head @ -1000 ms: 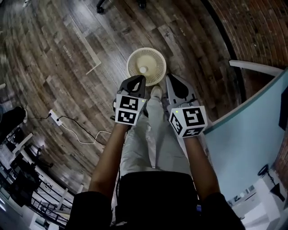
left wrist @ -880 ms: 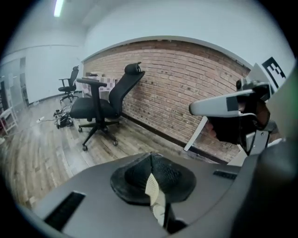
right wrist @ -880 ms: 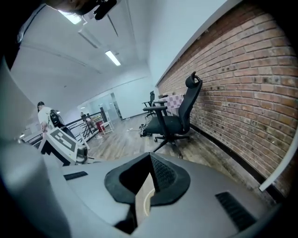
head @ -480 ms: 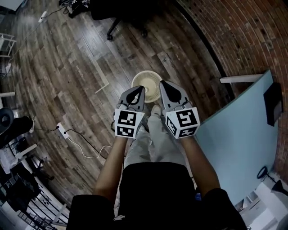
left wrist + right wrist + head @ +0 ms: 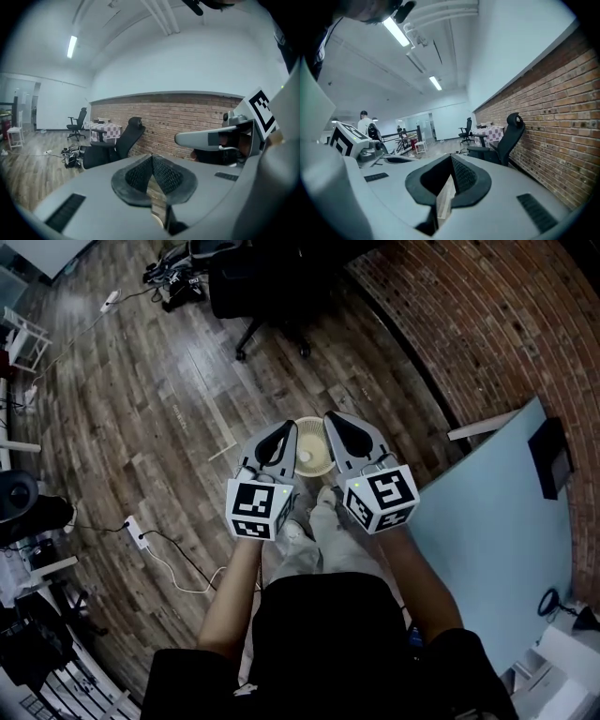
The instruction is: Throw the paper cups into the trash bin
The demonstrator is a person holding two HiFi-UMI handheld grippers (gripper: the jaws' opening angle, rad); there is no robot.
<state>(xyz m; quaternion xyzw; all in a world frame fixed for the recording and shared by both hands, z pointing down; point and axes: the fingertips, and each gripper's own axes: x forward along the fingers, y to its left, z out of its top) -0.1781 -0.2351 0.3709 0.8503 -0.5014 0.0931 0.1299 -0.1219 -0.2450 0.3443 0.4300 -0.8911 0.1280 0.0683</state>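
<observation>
A round cream bin (image 5: 317, 470) with a ribbed wall stands on the wooden floor in front of the person's feet, with a small white thing (image 5: 305, 457) at its bottom. No paper cup is in either gripper. My left gripper (image 5: 289, 427) hangs over the bin's left edge, its pads (image 5: 140, 172) pressed together on nothing. My right gripper (image 5: 330, 417) is over the bin's right edge, also shut and empty, its tips (image 5: 451, 161) meeting. In the left gripper view the right gripper (image 5: 206, 138) shows alongside.
A black office chair (image 5: 262, 287) stands ahead near the brick wall (image 5: 487, 324). A pale blue panel (image 5: 487, 521) runs along the right. A power strip with a white cable (image 5: 139, 532) lies on the floor to the left. A person (image 5: 363, 123) stands far off.
The head view has swung up: the bin looks smaller and lower in the picture, now between the gripper tips, and the black chair has come into sight. Both grippers stay shut.
</observation>
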